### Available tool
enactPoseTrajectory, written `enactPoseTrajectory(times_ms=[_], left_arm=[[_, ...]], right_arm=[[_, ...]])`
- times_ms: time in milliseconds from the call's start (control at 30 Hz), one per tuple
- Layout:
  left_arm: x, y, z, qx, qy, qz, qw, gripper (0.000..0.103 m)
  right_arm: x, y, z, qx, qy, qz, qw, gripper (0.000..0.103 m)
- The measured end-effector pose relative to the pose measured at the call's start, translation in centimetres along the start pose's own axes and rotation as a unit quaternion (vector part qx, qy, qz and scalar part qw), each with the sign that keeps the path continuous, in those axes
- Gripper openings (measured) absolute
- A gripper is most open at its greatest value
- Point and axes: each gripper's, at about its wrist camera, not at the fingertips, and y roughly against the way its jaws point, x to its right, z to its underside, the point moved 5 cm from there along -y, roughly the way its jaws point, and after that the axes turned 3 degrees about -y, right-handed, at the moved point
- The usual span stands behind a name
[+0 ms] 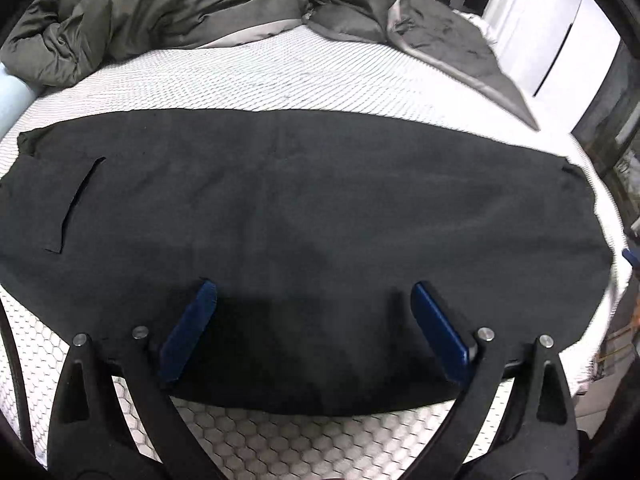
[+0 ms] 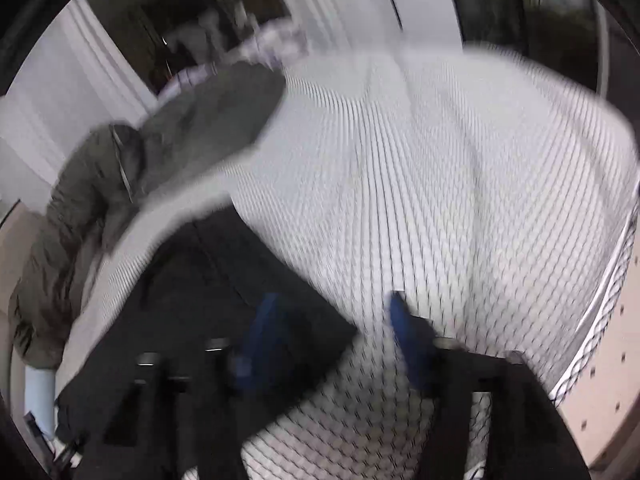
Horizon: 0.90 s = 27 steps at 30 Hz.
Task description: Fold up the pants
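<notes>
Black pants (image 1: 300, 200) lie flat and folded lengthwise across the white patterned mattress (image 1: 260, 76), with a pocket slit (image 1: 76, 204) near their left end. My left gripper (image 1: 314, 285) hovers open over the near edge of the pants, its blue pads wide apart with only flat cloth under them. The right wrist view is blurred. There the pants (image 2: 200, 300) fill the lower left, and their end corner points in between the fingers of my right gripper (image 2: 332, 300). That gripper is open, with its left finger over the black cloth and its right finger over the mattress (image 2: 440, 180).
A crumpled grey-green duvet (image 1: 180, 0) is heaped along the far side of the bed, also the duvet (image 2: 100, 200) at the left of the right wrist view. White doors (image 1: 552, 40) stand beyond the bed's right end. The mattress edge runs just below my left gripper.
</notes>
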Motion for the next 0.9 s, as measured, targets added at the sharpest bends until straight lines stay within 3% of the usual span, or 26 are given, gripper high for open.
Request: enactPoseTrajectory(times_ms=[100, 200, 367, 433, 533, 600, 667, 733, 767, 833, 900], left_arm=[[0.7, 0.2, 0.1, -0.001, -0.005, 0.008, 1.0, 0.097], [0.7, -0.3, 0.3, -0.011, -0.004, 0.008, 0.9999, 0.097], [0.7, -0.7, 0.8, -0.01, -0.01, 0.008, 0.9999, 0.097], [0.6, -0.9, 0.9, -0.012, -0.017, 0.007, 0.9998, 0.097], [0.6, -1.1, 1.0, -0.013, -0.027, 0.006, 0.9995, 0.097], [0.5, -1.2, 1.0, -0.013, -0.034, 0.003, 0.9993, 0.097], [0.3, -1.3, 1.0, -0.013, -0.035, 0.003, 0.9993, 0.097], [0.2, -1.4, 1.0, -0.013, -0.033, 0.0, 0.9994, 0.097], [0.1, -1.2, 0.9, -0.011, -0.032, -0.001, 0.9994, 0.097], [0.1, -0.8, 0.8, -0.007, -0.03, -0.005, 0.9995, 0.097], [0.4, -0.1, 0.5, 0.004, -0.028, -0.005, 0.9996, 0.097]], right_arm=[[-3.3, 0.0, -1.6, 0.02, 0.024, -0.049, 0.998, 0.072], [-6.6, -3.4, -2.5, 0.005, 0.058, -0.067, 0.996, 0.072], [-8.6, -10.2, -2.1, -0.066, 0.07, -0.022, 0.995, 0.072], [-9.8, -11.5, -2.1, -0.062, 0.105, -0.002, 0.993, 0.072], [-11.5, -11.8, -2.2, -0.038, 0.141, -0.004, 0.989, 0.034], [-13.0, -10.7, -3.1, 0.01, 0.153, -0.001, 0.988, 0.034], [-14.5, -10.4, -3.7, 0.045, 0.177, 0.022, 0.983, 0.039], [-14.5, -11.7, -3.1, 0.021, 0.202, 0.078, 0.976, 0.057], [-14.1, -12.3, -2.8, 0.007, 0.209, 0.101, 0.973, 0.058], [-13.5, -11.9, -2.6, -0.006, 0.204, 0.102, 0.974, 0.06], [-13.4, -9.3, -3.0, 0.016, 0.195, 0.089, 0.977, 0.076]])
